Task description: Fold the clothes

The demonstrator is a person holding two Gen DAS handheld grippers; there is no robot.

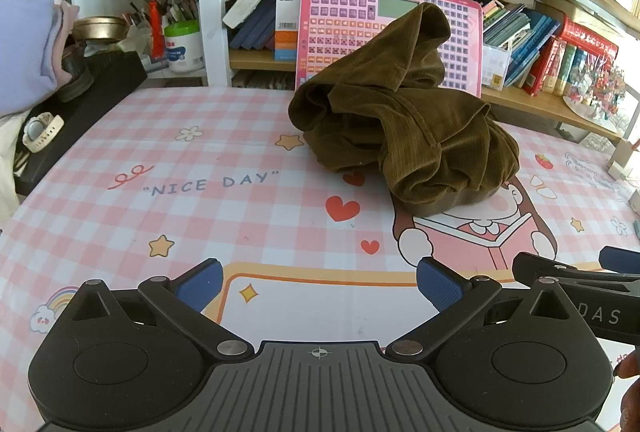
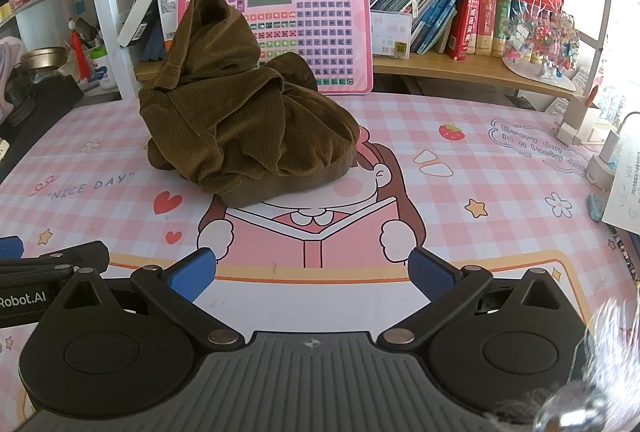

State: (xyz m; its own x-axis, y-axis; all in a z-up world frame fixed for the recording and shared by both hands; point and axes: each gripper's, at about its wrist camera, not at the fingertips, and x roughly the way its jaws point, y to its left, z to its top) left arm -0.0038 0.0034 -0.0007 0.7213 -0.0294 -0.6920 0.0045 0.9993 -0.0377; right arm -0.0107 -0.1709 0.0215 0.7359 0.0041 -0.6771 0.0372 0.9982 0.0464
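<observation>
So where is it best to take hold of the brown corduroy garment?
Probably the raised peak of the brown corduroy garment, coming from the front. That fold stands free above the crumpled heap, so open tongs could close around it. The low front edge lies flat on the mat, harder to get under.

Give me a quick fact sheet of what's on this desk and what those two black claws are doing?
garment: brown corduroy garment, crumpled in a heap, unfolded
surface: pink checked desk mat
behind heap: pink keyboard toy leaning on the bookshelf
left gripper: open, empty, short of the heap
right gripper: open, empty, short of the heap
</observation>
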